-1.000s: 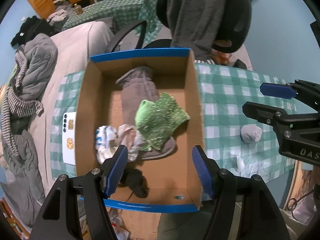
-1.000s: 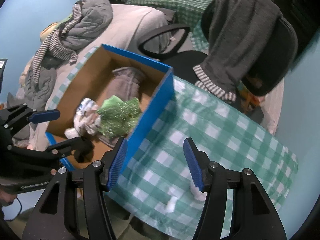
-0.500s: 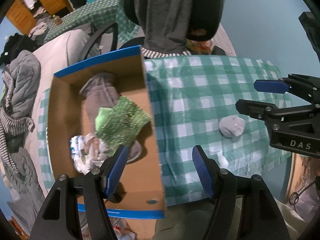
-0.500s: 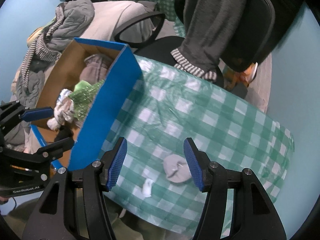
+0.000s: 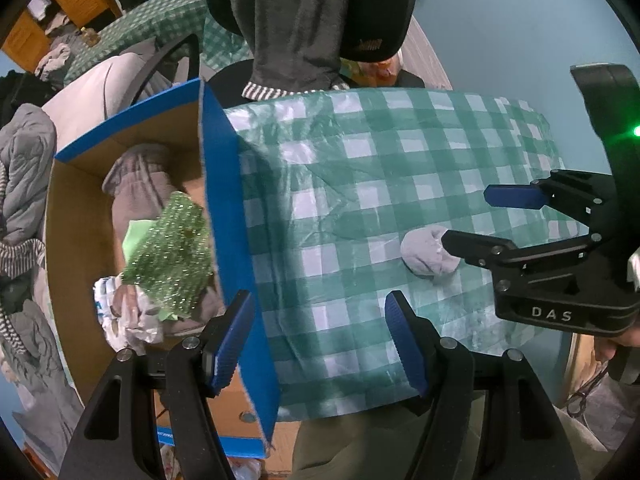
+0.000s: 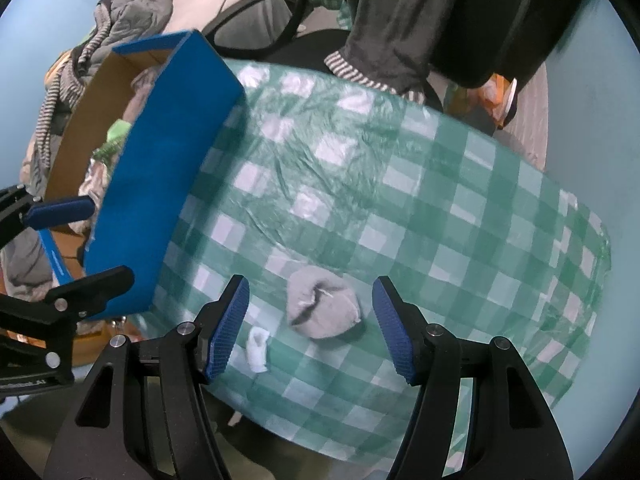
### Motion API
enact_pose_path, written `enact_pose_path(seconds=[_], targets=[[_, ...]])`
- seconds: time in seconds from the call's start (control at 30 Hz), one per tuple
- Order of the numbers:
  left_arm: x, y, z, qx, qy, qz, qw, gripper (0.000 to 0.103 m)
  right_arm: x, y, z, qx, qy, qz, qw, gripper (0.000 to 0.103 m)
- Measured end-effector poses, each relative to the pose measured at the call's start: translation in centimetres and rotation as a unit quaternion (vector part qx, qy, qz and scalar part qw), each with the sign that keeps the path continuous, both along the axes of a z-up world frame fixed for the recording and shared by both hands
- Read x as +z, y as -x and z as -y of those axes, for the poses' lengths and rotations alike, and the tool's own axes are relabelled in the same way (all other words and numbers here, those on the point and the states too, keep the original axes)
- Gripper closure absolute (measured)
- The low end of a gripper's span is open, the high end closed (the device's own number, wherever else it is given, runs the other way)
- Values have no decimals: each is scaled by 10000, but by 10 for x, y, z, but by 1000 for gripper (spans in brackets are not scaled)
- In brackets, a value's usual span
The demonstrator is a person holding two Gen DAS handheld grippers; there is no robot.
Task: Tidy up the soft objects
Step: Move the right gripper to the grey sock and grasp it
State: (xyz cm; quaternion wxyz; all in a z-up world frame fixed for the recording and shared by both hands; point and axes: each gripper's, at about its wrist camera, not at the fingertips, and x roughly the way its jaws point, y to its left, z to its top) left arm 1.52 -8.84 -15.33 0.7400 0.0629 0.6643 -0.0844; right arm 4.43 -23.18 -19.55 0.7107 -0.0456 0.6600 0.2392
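A grey rolled sock (image 6: 323,303) lies on the green checked tablecloth (image 6: 400,184). My right gripper (image 6: 310,328) hangs just above it, its jaws opening, the sock between the blue pads but untouched. The sock (image 5: 426,251) also shows in the left wrist view, partly under the right gripper (image 5: 480,220). A small white scrap (image 6: 258,349) lies near the sock. My left gripper (image 5: 320,338) is open and empty over the right wall of the blue cardboard box (image 5: 224,208). Inside the box lie a green glittery cloth (image 5: 172,248), grey fabric (image 5: 136,184) and a white patterned item (image 5: 120,316).
An office chair with a grey garment (image 5: 304,20) draped on it stands behind the table. A heap of grey and striped clothes (image 5: 20,208) lies left of the box. The table's front edge (image 6: 360,440) is close below the grippers.
Both grippers moved right and lower, from over the box to the tablecloth. The grey sock now lies between the right gripper's pads, which stand a little wider.
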Motion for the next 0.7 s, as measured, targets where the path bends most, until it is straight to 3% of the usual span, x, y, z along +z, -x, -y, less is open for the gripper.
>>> enact_pose_path(seconds=[0.7], targets=[[-59, 9, 27, -182, -242, -458, 9985, 31, -66, 11, -9, 851, 259, -111, 9960, 36]])
